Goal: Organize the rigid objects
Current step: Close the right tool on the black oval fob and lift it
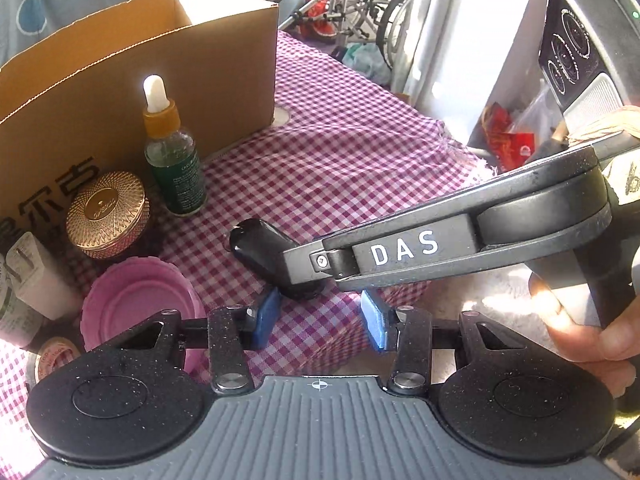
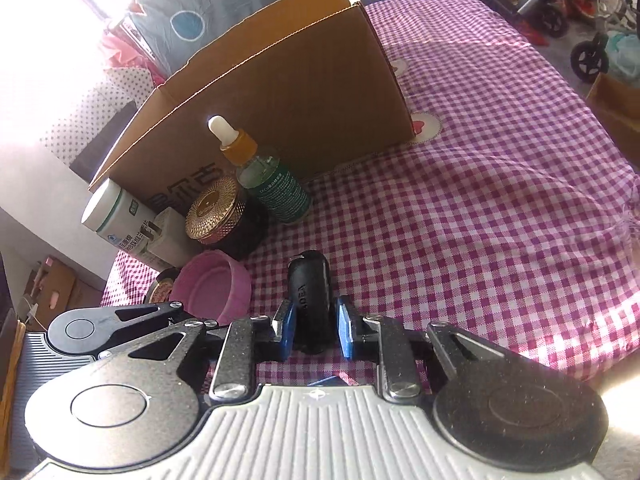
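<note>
A small black fob-like object (image 2: 310, 300) lies on the checked cloth, and my right gripper (image 2: 315, 330) is shut on its near end, a blue pad on each side. The left wrist view shows the same black object (image 1: 260, 246) with the right gripper (image 1: 308, 276) reaching in from the right. My left gripper (image 1: 320, 316) hovers just in front of it, open, with only cloth between its blue pads (image 1: 266, 316). An open cardboard box (image 2: 300, 80) stands behind.
Along the box front stand a green dropper bottle (image 2: 276, 188), a gold-lidded jar (image 2: 218, 216), a white plug (image 2: 168, 236), a white bottle (image 2: 112, 216), a pink cup (image 2: 212, 288) and a tape roll (image 2: 162, 286). The checked cloth (image 2: 480, 220) stretches to the right.
</note>
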Tool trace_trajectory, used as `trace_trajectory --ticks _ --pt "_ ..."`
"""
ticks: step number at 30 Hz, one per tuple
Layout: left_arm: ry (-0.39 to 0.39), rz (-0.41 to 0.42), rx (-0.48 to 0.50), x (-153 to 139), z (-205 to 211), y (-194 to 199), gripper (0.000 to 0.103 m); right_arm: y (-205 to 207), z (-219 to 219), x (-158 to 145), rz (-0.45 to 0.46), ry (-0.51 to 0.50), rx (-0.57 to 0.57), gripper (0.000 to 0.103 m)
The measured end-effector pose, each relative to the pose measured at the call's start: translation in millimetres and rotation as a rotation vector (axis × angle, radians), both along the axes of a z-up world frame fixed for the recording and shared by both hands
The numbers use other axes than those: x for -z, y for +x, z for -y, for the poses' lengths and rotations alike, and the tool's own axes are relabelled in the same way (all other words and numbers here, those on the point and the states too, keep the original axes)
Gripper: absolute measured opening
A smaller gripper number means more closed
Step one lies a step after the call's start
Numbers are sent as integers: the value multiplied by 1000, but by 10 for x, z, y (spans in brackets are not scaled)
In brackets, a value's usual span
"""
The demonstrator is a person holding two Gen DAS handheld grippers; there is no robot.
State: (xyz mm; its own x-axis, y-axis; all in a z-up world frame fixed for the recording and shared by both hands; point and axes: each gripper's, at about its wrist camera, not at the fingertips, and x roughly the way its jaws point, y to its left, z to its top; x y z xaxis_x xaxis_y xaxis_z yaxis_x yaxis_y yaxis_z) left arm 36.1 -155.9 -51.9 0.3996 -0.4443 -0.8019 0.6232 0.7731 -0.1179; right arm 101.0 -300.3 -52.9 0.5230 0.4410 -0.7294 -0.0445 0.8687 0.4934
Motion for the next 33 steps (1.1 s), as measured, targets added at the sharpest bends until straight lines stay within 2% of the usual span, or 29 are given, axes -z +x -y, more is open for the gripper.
trace_trajectory --ticks 8,12,15,18,21,26,33 --pt "6 -24 -37 -17 -19 93 46 -66 333 45 6 150 96 21" --pt "3 -28 -58 -4 -13 181 46 21 377 -5 19 164 98 21" --pt "-2 -28 -63 -1 -2 221 46 142 332 62 -11 159 97 21" --pt "-8 -34 -70 -7 -3 252 47 193 284 135 -41 215 69 22" --pt "-7 -28 -78 -3 -24 263 47 176 249 126 -37 226 58 22" --pt "-9 -23 -86 2 -69 286 47 168 311 145 -24 328 58 22" --pt "-14 -16 -98 1 -103 314 47 212 317 211 -36 340 71 22"
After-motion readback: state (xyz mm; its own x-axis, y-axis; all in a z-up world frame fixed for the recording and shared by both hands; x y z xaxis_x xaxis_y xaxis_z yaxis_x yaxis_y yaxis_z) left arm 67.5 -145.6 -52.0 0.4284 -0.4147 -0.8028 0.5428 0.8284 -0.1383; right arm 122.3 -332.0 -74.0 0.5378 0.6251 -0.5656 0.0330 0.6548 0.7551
